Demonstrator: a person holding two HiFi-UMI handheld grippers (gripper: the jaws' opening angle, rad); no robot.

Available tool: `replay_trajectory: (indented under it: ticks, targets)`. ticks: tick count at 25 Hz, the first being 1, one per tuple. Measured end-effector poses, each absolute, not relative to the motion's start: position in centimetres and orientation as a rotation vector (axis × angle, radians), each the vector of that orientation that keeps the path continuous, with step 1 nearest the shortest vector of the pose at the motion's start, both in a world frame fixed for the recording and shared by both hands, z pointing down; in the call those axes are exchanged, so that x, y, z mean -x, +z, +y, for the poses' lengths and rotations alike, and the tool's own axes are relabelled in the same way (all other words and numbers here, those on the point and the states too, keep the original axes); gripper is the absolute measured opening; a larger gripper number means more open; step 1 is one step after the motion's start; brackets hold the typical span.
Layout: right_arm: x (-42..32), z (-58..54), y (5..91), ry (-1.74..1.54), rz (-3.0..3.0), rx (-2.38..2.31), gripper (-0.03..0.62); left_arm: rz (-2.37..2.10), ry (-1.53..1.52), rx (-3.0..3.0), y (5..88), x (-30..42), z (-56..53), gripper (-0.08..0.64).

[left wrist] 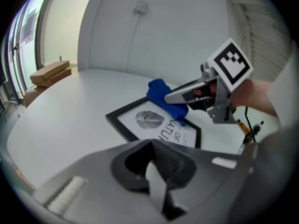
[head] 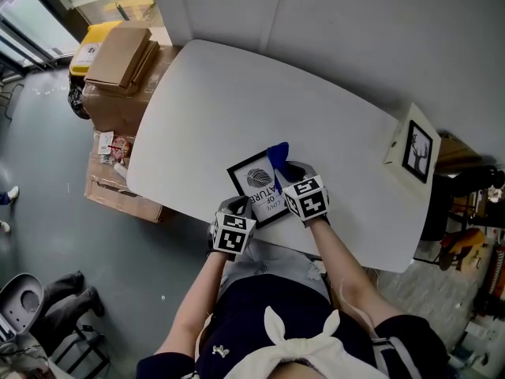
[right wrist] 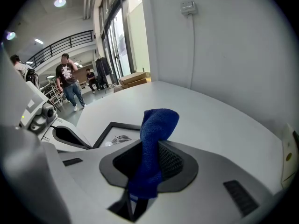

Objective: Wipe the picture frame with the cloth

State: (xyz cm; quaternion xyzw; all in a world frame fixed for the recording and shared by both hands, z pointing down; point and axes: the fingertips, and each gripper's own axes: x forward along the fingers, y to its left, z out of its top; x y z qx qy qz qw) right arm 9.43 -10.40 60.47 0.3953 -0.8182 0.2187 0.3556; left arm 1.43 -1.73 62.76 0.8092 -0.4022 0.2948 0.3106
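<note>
Right gripper (right wrist: 140,195) clamps the blue cloth (right wrist: 156,125) at the picture frame (head: 254,178); left gripper's (left wrist: 156,181) jaws together.

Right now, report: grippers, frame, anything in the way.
Left gripper shut, empty, at near corner of picture frame. Right gripper shut on blue cloth at frame's far corner. Frame flat on table. Second frame at table edge, well apart.

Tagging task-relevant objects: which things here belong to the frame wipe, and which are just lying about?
Job: blue cloth, in the right gripper; picture frame with leaf print.
Lying about: second framed picture on the table's right end; cardboard boxes beside the table.
</note>
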Motion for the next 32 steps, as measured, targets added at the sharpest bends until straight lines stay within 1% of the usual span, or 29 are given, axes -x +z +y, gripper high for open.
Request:
replay_trajectory:
  ticks: [9, 21, 32]
  targets:
    - [-9.5, -11.0, 61.7, 0.588, -2.089, -1.023, 0.083, -0.988, 0.826, -2.106, 63.0, -1.4, -1.5, 0.003]
    - [-8.6, -11.6, 62.2, 0.575, -2.095, -1.014, 0.083, -0.997, 0.878, -2.151, 63.0, -1.6, -1.4, 0.003]
    - [-7.5, -11.8, 62.1, 0.596, -2.117, -0.998, 0.083, -0.963, 0.823, -2.123, 62.8, -1.4, -1.6, 0.003]
